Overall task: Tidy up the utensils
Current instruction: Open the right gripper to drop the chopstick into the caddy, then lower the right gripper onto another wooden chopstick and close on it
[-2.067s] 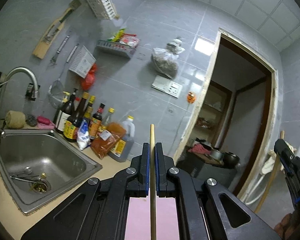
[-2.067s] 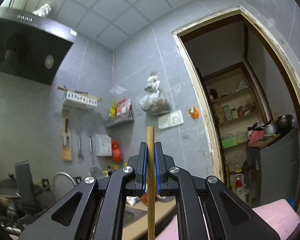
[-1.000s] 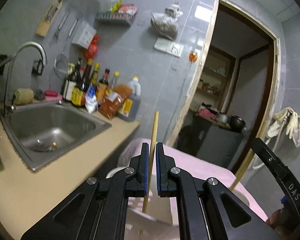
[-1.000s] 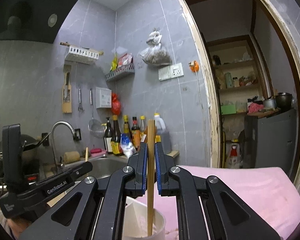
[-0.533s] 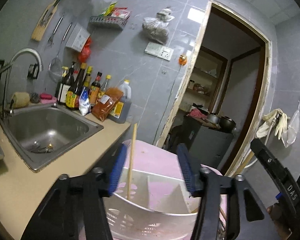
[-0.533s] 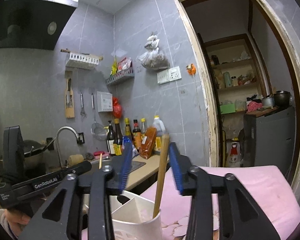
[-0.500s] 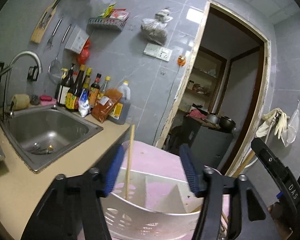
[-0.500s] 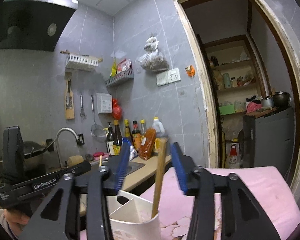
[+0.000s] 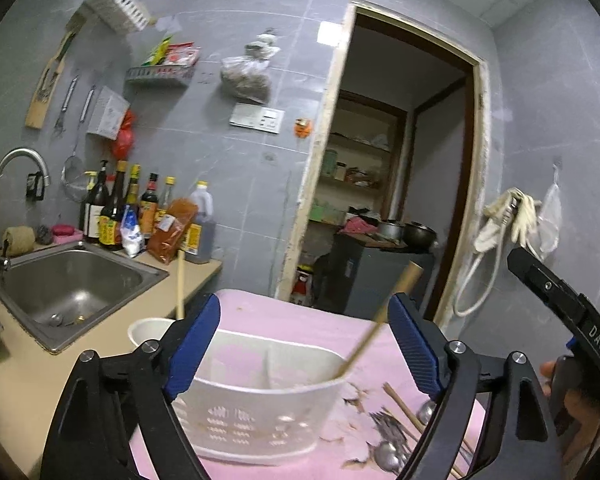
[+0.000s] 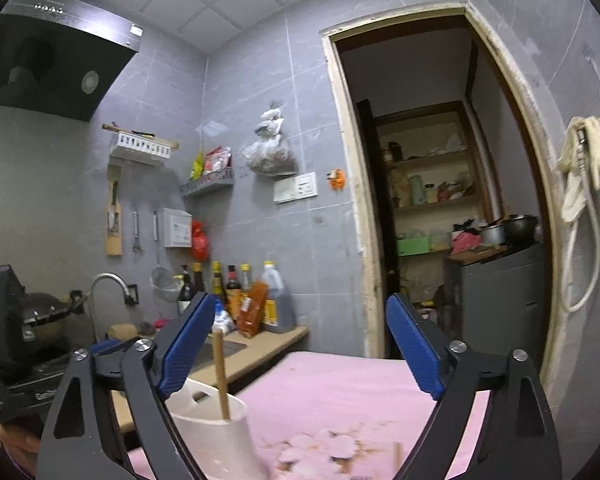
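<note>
Two chopsticks (image 9: 370,336) stand in the white holder (image 9: 260,412). Both grippers, left (image 9: 304,356) and right (image 10: 300,354), spread wide, empty. Spoons (image 9: 388,450) and more chopsticks remain on the table (image 9: 300,320).

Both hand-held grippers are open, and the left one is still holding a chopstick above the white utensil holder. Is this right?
Not quite. In the left wrist view the left hand-held gripper holds nothing: both chopsticks stand loose in the white utensil holder.
</note>
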### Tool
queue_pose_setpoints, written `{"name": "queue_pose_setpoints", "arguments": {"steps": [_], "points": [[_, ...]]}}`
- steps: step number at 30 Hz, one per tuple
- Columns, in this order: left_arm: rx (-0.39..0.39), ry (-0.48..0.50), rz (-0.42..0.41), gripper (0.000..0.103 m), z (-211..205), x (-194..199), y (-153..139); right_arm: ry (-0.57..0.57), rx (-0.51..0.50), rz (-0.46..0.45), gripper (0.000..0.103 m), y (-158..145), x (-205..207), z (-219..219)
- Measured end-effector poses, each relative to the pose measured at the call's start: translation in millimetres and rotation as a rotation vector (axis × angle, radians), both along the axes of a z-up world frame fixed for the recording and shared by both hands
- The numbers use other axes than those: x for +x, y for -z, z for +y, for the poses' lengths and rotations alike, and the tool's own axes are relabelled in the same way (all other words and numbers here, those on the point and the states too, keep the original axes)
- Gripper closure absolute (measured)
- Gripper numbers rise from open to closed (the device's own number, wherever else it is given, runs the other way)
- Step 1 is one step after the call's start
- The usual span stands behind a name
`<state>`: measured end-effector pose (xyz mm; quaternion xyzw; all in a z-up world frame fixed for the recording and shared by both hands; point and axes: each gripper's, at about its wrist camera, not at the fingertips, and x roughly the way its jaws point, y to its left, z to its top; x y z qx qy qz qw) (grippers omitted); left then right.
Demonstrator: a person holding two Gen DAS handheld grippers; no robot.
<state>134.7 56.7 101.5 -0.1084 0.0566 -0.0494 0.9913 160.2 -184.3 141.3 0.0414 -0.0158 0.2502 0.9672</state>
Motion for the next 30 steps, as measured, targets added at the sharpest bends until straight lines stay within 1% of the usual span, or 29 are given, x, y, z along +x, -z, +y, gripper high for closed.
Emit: {"name": "queue_pose_setpoints", "arguments": {"steps": [5,9,12,15,17,19,22,24,27,28,29,30], "points": [[0.052,0.043,0.018,0.017,-28,-5,9,0.061,-0.027,0.013,0.006,10,-12,-29],[0.087,0.094,0.066,0.017,-47,-2,20,0.102,-0.045,0.042,0.002,22,-19,-51],[0.109,0.126,0.113,0.017,-57,0,30,0.128,-0.070,0.086,0.000,35,-19,-66],[0.119,0.158,0.196,0.017,-65,8,43,0.143,-0.093,0.140,0.000,48,-14,-76],[0.120,0.182,0.252,0.017,-71,14,53,0.163,-0.132,0.200,0.000,59,-8,-81],[0.131,0.191,0.303,0.017,-76,20,61,0.177,-0.161,0.240,0.000,69,-5,-85],[0.151,0.207,0.365,0.017,-84,28,70,0.226,-0.226,0.348,0.000,85,10,-89],[0.159,0.215,0.401,0.017,-88,33,74,0.234,-0.244,0.421,0.000,95,20,-92],[0.169,0.240,0.450,0.018,-92,41,82,0.236,-0.267,0.505,0.004,107,33,-95],[0.171,0.247,0.463,0.018,-93,43,84,0.232,-0.278,0.529,0.008,111,37,-95],[0.175,0.257,0.481,0.018,-94,46,87,0.232,-0.290,0.549,0.015,115,40,-94],[0.178,0.269,0.502,0.019,-96,50,90,0.229,-0.307,0.578,0.019,119,45,-93]]}}
